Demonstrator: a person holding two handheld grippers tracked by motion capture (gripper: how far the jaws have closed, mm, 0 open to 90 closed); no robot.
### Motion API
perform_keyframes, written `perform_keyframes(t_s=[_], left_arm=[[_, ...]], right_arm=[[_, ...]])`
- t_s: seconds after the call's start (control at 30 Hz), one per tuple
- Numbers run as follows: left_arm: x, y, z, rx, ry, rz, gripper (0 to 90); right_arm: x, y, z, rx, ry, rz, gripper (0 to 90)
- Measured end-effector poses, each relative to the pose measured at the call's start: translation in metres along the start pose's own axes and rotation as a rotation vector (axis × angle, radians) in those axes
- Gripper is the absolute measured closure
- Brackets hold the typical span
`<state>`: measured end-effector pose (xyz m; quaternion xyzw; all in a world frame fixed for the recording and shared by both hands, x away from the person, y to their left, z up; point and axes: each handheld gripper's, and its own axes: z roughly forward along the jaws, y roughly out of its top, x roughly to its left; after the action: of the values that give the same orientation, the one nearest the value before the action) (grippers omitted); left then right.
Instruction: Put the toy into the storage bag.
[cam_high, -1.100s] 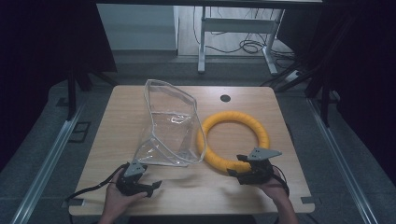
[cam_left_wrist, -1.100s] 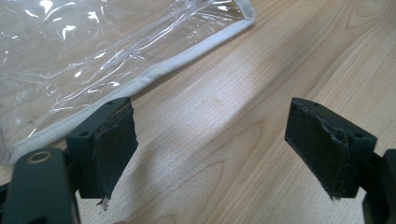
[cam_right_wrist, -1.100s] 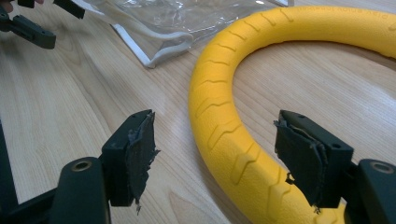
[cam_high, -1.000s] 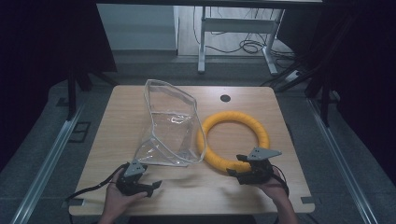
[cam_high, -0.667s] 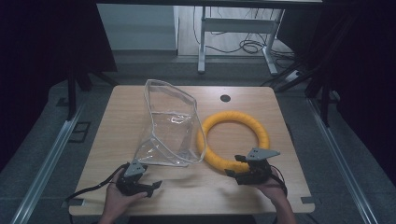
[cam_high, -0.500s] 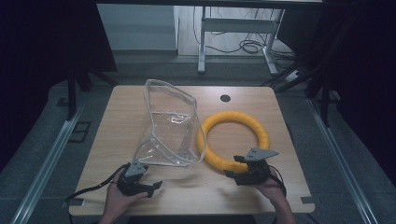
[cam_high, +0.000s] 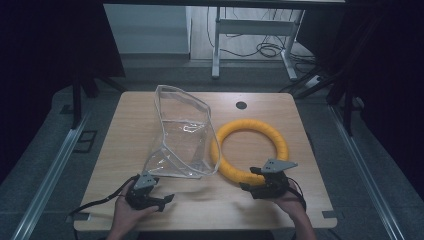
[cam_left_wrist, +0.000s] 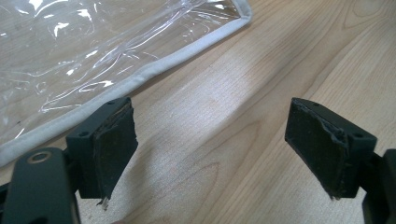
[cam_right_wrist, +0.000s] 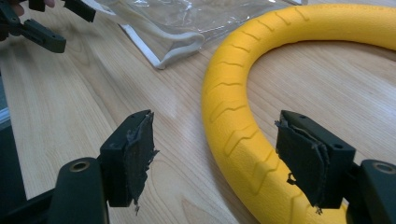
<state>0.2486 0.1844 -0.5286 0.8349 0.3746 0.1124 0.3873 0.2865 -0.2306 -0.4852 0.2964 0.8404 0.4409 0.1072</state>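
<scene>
Held low over the desk (cam_high: 125, 130): right claw (cam_right_wrist: 219, 161) spread astride the yellow ring (cam_right_wrist: 243, 140); left claw (cam_left_wrist: 210, 149) spread, clear bag (cam_left_wrist: 93, 56) just ahead.

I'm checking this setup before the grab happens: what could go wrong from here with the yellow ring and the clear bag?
1. The right gripper stands open astride the yellow ring; its frayed pads may grip the rounded, ribbed surface poorly, so the ring could slip.
2. The ring lies close against the clear bag, so lifting it may drag the bag's edge.
3. The left gripper is open over bare wood beside the bag's white trim; closing there would catch nothing.
</scene>
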Motion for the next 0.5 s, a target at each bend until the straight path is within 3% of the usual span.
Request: perform_keyframes(t_s=[0.27, 0.5], left_arm=[[0.001, 0.001, -0.001, -0.010, -0.014, -0.001, 16.6], [0.002, 0.002, 0.002, -0.007, -0.006, -0.015, 16.7]], right_arm=[[0.000, 0.006, -0.012, 0.041, -0.019, -0.026, 28.1], [-0.013, 0.018, -0.032, 0.138, -0.031, -0.071, 28.0]])
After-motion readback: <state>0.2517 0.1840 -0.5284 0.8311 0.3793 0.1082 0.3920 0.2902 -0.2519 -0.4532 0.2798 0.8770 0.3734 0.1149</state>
